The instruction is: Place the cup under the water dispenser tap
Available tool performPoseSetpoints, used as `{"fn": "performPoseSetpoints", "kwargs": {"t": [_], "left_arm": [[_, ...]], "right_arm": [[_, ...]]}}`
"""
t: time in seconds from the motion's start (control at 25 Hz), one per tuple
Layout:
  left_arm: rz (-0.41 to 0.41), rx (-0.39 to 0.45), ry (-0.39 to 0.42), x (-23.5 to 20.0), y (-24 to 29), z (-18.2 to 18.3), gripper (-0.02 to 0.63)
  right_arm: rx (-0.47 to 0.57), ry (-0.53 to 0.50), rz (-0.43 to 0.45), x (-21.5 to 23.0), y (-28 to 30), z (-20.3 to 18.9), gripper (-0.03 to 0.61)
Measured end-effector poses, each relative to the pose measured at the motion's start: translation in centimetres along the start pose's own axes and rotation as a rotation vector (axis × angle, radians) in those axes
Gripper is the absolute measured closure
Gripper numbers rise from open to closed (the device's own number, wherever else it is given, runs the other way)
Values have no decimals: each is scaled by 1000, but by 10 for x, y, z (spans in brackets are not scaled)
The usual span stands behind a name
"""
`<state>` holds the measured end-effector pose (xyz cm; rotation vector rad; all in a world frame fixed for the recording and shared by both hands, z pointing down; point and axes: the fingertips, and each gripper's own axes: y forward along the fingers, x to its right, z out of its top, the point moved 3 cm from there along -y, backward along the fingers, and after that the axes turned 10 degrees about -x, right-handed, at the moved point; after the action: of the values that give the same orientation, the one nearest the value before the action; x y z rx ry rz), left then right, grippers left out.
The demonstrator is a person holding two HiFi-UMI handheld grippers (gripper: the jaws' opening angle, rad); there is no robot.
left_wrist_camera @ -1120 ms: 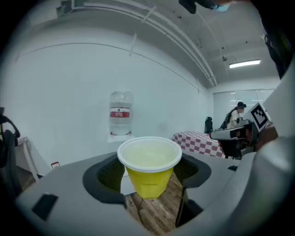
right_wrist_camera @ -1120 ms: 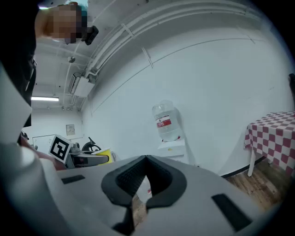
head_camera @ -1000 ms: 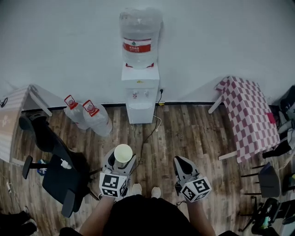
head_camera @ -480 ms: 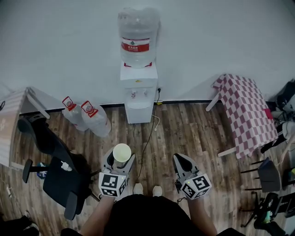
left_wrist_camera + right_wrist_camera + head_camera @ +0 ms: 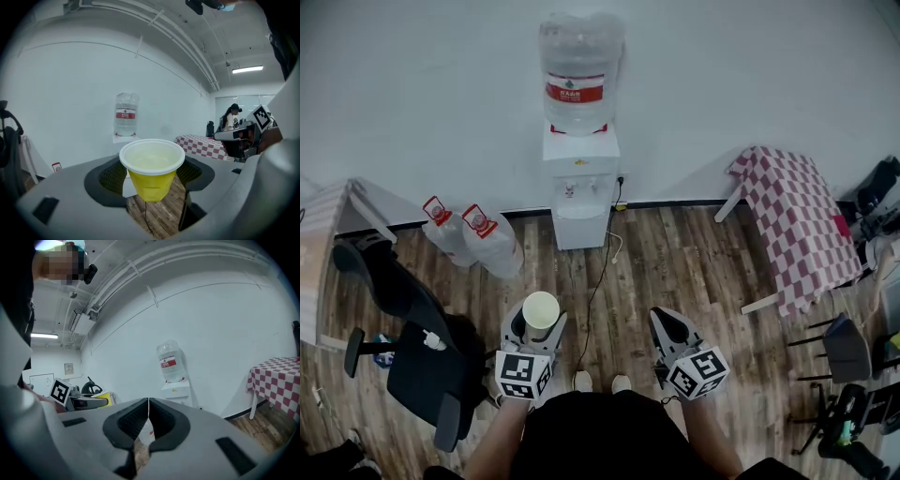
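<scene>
A yellow paper cup (image 5: 151, 168) with a white rim stands upright between the jaws of my left gripper (image 5: 539, 322), which is shut on it; from the head view I see its open top (image 5: 540, 309). The white water dispenser (image 5: 579, 192) with a big clear bottle (image 5: 578, 75) on top stands against the far wall, well ahead of both grippers; its two taps (image 5: 580, 190) face me. It also shows small in the left gripper view (image 5: 125, 122) and the right gripper view (image 5: 172, 373). My right gripper (image 5: 662, 326) is shut with nothing in it, its jaw tips touching.
Two spare water bottles (image 5: 473, 239) lie on the wooden floor left of the dispenser. A black office chair (image 5: 408, 347) stands at my left. A red-checked table (image 5: 802, 220) is at the right. A cable (image 5: 600, 272) runs across the floor from the dispenser towards me.
Both grippers and I have shifted slightly across the floor; the dispenser and checked table sit a little differently in the head view. The cup stays gripped the same way.
</scene>
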<state>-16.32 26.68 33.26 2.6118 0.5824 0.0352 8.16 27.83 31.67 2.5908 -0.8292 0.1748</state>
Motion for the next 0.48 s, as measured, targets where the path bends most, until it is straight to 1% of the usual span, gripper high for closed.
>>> {"fn": "performPoseSetpoints", "kwargs": {"t": [0.48], "left_arm": [[-17,1,-12,-22,-7,-12,284]], "right_arm": [[-22,-9,-25,-18,10,-7,557]]}}
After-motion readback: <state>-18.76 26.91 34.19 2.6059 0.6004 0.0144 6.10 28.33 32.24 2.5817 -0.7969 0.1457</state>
